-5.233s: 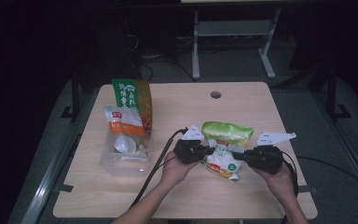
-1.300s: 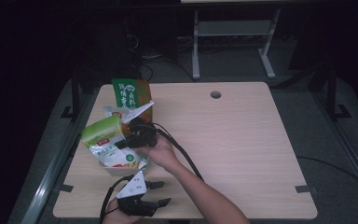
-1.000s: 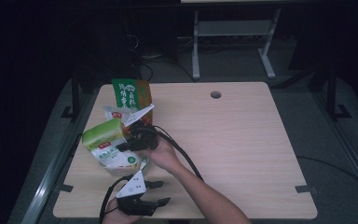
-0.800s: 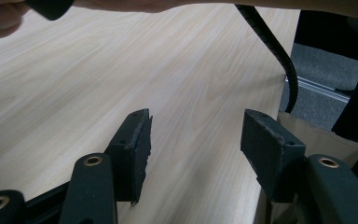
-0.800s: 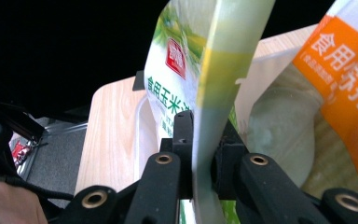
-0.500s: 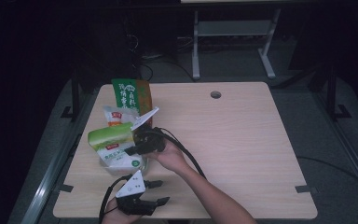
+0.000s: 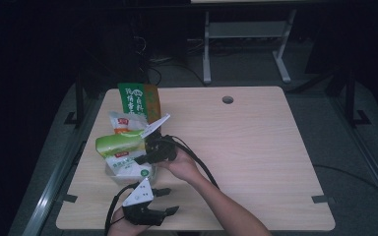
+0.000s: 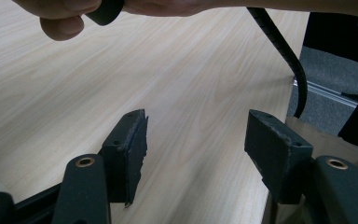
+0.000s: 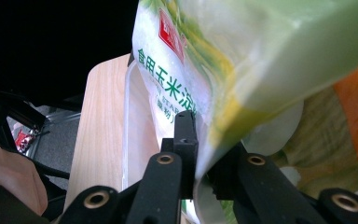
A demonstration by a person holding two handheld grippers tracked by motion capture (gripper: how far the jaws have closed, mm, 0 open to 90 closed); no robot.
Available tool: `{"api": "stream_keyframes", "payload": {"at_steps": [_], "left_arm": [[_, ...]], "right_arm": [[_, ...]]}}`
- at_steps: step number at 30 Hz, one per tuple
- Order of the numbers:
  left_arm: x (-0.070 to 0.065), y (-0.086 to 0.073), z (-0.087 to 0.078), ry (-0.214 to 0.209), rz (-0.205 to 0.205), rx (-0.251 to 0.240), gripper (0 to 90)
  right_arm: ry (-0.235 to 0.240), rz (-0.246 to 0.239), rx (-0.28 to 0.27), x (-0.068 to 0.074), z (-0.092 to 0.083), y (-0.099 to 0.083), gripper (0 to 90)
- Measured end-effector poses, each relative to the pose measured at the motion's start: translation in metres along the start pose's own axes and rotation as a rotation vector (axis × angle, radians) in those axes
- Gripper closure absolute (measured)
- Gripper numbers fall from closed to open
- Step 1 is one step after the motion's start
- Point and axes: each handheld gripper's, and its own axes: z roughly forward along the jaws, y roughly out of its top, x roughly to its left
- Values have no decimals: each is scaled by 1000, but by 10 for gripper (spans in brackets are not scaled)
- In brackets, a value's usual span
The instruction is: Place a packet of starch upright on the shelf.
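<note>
Right claw (image 7: 142,156): pressed together on the bottom edge of the green-and-white pouch (image 7: 120,147); in the right gripper view the black jaws pinch the plastic seam (image 9: 198,179) between them.
Green-and-white pouch: held up over the left part of the bench (image 7: 256,162), lying roughly level, its green end pointing to the bench's left edge; green characters and a red label (image 9: 170,32) show on its white face.
Clear container (image 7: 128,172): directly under the held pouch, standing on the bench; its see-through rim (image 9: 127,121) runs beside the pouch in the right gripper view.
Right hand (image 7: 179,164): wrapped round the gripper body, forearm coming in from the bottom edge, black cable (image 7: 199,160) looping off to the right.
Left claw (image 7: 165,202): spread, with bare wood between the two pads (image 8: 130,149); its jaws have just been opening a little further and nothing lies between them.
Left claw's place: low at the near edge of the bench, in front of the container and apart from it.
Tall green-and-orange bag (image 7: 139,101): standing upright behind the container.
White packet with red label (image 7: 123,122): leaning just in front of that bag.
Round hole (image 7: 228,100): in the far part of the bench, well apart from everything.
</note>
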Motion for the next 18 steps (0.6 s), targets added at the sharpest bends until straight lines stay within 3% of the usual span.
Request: {"api": "stream_keyframes", "payload": {"at_steps": [4, 18], "left_arm": [[1, 0, 0, 2, -4, 6, 368], [4, 1, 2, 10, -13, 16, 333]], "right_arm": [[-11, -14, -2, 0, -2, 0, 746], [-9, 31, -39, -3, -31, -9, 552]]}}
